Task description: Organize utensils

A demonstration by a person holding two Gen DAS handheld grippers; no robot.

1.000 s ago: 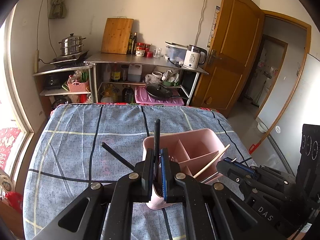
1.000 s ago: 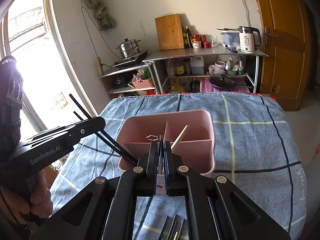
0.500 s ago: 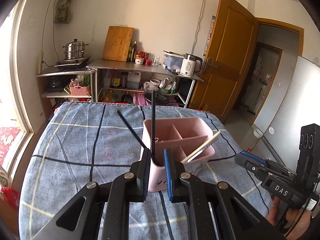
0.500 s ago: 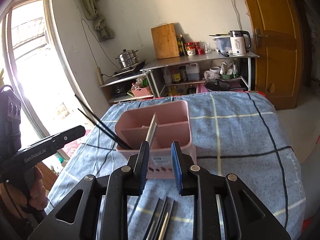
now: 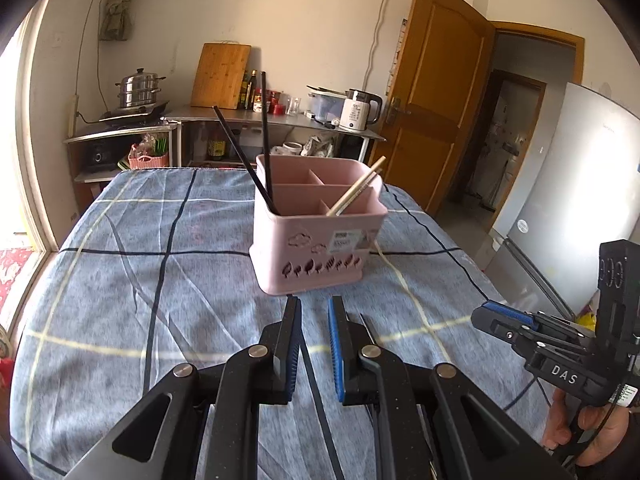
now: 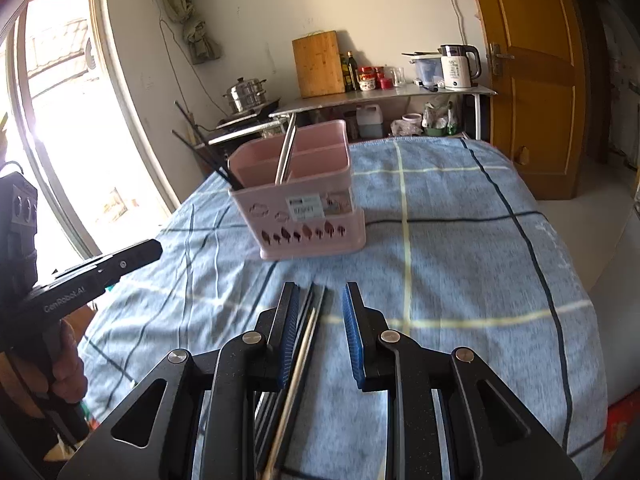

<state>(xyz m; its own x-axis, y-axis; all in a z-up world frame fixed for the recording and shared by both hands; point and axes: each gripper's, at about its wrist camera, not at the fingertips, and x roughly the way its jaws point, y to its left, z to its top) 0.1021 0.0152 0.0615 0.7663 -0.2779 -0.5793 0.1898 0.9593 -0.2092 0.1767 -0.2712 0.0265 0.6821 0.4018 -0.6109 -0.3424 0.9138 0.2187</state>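
Note:
A pink divided caddy [image 5: 316, 240] [image 6: 308, 216] stands on the blue checked cloth. Two black chopsticks [image 5: 248, 160] [image 6: 200, 148] lean in its left compartment, pale wooden ones [image 5: 356, 190] in the right, and metal ones [image 6: 286, 148] stand in a middle slot. My left gripper [image 5: 314, 320] hangs open just short of the caddy, nothing gripped. My right gripper [image 6: 320, 308] is open above several loose chopsticks [image 6: 306, 340] lying on the cloth, and they run between its fingers without being pinched. Each gripper shows in the other's view, the right gripper [image 5: 500, 318] and the left gripper [image 6: 120, 260].
The table [image 6: 460, 260] drops off at the right and near sides. Behind it stands a metal shelf [image 5: 280, 120] with a kettle [image 5: 358, 110], a cutting board [image 5: 220, 76] and a steamer pot [image 5: 138, 88]. A wooden door [image 5: 436, 92] and a fridge [image 5: 572, 200] stand right, a window [image 6: 68, 120] left.
Both grippers were shut on utensils inside the caddy, the left on a black chopstick, the right on a metal one. They let go, opened, and drew back and down toward the near edge.

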